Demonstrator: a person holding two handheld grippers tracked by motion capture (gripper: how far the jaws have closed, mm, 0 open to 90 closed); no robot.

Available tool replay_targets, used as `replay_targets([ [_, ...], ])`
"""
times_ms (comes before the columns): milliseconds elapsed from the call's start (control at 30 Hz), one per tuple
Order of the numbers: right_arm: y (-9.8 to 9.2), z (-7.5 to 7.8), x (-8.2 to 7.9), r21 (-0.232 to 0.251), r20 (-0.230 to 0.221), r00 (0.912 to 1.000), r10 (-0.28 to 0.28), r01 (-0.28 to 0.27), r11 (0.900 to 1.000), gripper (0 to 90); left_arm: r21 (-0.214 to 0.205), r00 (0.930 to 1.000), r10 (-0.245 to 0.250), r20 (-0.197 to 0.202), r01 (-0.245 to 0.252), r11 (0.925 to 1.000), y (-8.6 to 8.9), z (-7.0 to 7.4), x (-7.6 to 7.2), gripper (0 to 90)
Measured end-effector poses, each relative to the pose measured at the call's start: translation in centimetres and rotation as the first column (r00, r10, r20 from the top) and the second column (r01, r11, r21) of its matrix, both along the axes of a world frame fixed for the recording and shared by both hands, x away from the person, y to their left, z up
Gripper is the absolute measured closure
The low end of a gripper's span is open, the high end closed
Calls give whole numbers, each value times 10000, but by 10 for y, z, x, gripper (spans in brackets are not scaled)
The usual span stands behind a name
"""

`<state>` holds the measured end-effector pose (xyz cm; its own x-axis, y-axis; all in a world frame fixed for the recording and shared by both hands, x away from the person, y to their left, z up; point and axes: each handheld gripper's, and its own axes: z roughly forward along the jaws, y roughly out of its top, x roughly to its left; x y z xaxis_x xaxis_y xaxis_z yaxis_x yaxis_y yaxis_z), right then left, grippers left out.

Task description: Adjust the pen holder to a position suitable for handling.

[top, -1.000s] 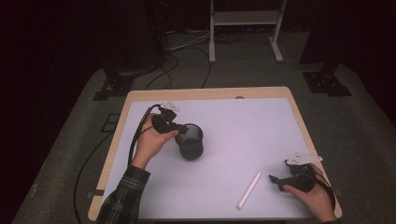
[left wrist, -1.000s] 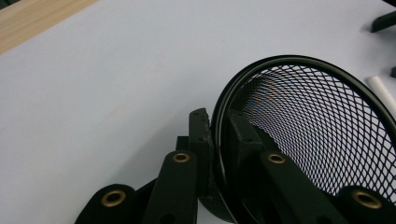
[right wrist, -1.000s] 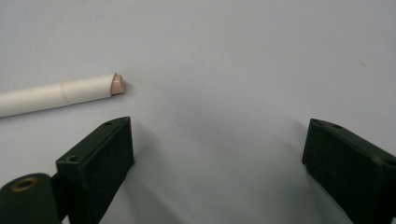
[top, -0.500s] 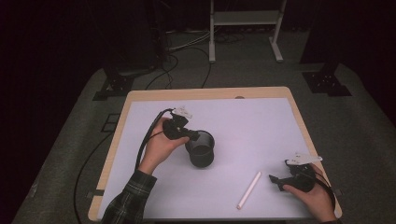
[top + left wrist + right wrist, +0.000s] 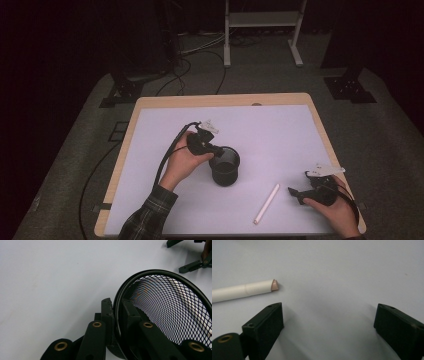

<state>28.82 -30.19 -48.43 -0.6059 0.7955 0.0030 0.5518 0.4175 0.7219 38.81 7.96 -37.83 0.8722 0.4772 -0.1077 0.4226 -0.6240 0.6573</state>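
Left gripper point(image 5: 216, 150) clamped on the rim of the black mesh cup point(image 5: 224, 169), one jaw outside the wall, one inside, as the left gripper view shows with the rim point(image 5: 140, 282) pinched between them. Cup stands upright near the middle of the white mat point(image 5: 280, 135), slightly toward the person's side, the left hand point(image 5: 182, 160) wrapped round the gripper body just left of it. Through the mesh in the left gripper view a white stick shape is visible beyond the cup wall. White pen point(image 5: 266, 203) lies flat on the mat, diagonal, between cup and right gripper point(image 5: 296, 194), apart from both. Right gripper rests low at the mat's near right corner, jaws spread wide with nothing between them; right gripper view shows the pen's tip point(image 5: 274, 285) just ahead of one jaw, not touching. Table edge point(image 5: 220, 100) wooden, mat covers most of it.
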Motion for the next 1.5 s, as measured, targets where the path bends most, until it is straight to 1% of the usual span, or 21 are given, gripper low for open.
replay_targets([
  [67,0,0,0,-1,2,10000,1,-1,10000,79,-22,10000,-25,-37,25,10000,-3,-2,-1,817],
  [100,0,0,0,-1,4,10000,1,-1,10000,79,57,9999,-94,-46,94,9999,-4,-2,-1,817],
  [133,0,0,0,-3,6,10000,3,-3,10000,80,-5,10000,-60,-35,60,10000,-6,-4,-1,817],
  [167,0,0,0,-3,7,10000,4,-4,10000,79,117,9999,-137,-61,137,9998,-7,-4,-1,817],
  [367,0,0,0,-25,61,10000,26,-25,10000,79,238,9996,-220,-175,224,9995,-14,-12,-2,817],
  [467,0,0,0,-9,17,10000,8,-8,10000,80,303,9994,-265,-231,272,9992,-16,-15,-3,817],
  [567,0,0,0,-11,17,10000,9,-9,10000,80,320,9993,-249,-276,257,9992,-16,-18,-3,817],
  [667,0,0,0,-9,14,10000,8,-8,10000,79,240,9992,-225,-330,233,9994,-15,-19,-2,817],
  [767,0,0,0,-2,0,10000,-3,3,10000,80,431,9995,-201,-243,212,9988,-15,-19,-2,816],
  [967,0,0,0,-5,8,10000,-4,4,10000,80,329,9995,-212,-244,220,9992,-15,-19,-2,810],
  [1067,0,0,0,-11,21,10000,6,-6,10000,79,192,9994,-206,-272,211,9996,-13,-18,-2,722],
  [1100,0,0,0,-9,20,10000,5,-5,10000,79,85,9995,-195,-235,197,9998,-12,-17,-2,710],
  [1133,0,0,0,-9,22,10000,6,-6,10000,80,-37,9995,-137,-287,136,9999,-11,-15,-2,689],
  [1200,0,0,0,-11,25,10000,7,-7,10000,80,-137,9997,-101,-208,98,9999,-8,-13,-3,644],
  [1267,0,0,0,-9,26,10000,5,-5,10000,80,-126,9999,-113,-131,112,9999,-5,-10,-3,575],
  [1333,0,0,0,-5,11,10000,-4,4,10000,80,-200,9999,-126,-1,126,9997,-2,-9,-5,536],
  [1367,0,0,0,-5,9,10000,-3,3,10000,80,-233,9999,-136,-4,136,9996,-1,-8,-5,517],
  [1400,0,0,0,-4,11,10000,-2,2,10000,80,-359,10000,-94,23,94,9993,1,-8,-6,506],
  [1500,0,0,0,-5,8,10000,0,0,10000,80,-409,10000,-23,85,26,9992,6,-6,-8,456],
])
